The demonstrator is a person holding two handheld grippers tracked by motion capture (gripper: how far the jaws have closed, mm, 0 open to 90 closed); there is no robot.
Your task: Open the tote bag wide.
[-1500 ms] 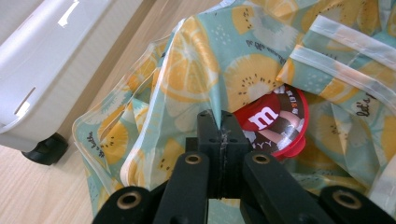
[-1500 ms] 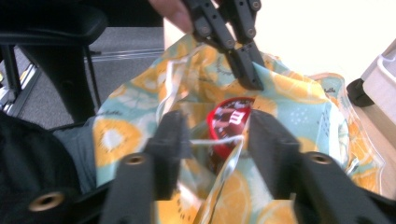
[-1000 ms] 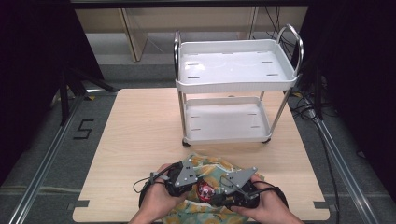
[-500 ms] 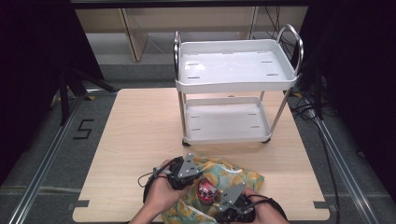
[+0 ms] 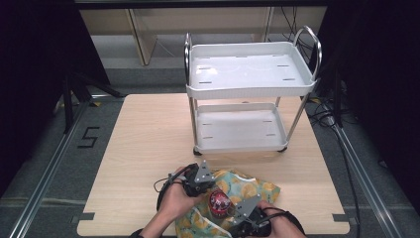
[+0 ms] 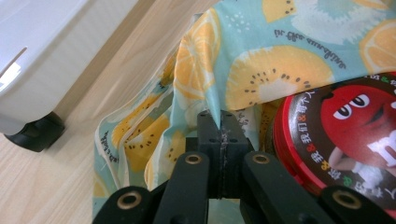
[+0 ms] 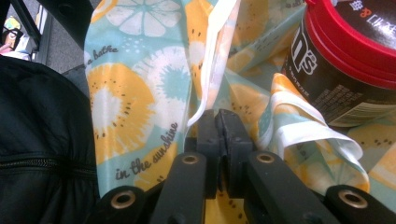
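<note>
A fruit-print cloth bag (image 5: 247,191) in teal and yellow lies at the table's near edge. A dark candy jar with a red lid (image 5: 219,202) stands in it. In the left gripper view, my left gripper (image 6: 219,125) is shut on a fold of the fruit-print cloth bag (image 6: 243,70), just left of the red lid (image 6: 345,135). In the right gripper view, my right gripper (image 7: 218,121) is shut on the white-edged rim of the bag (image 7: 140,93), left of the jar (image 7: 345,60). From above, the left gripper (image 5: 205,187) and right gripper (image 5: 236,214) flank the jar.
A white two-shelf cart (image 5: 250,74) with metal handles stands on the far half of the wooden table (image 5: 143,144). Its black caster (image 6: 32,135) is close beside the bag. A dark sleeve (image 7: 42,154) lies left of the right gripper.
Both hands have sunk toward the near edge with the bag's rim, the right one farther. The jar's red lid now stands more exposed between the grippers.
</note>
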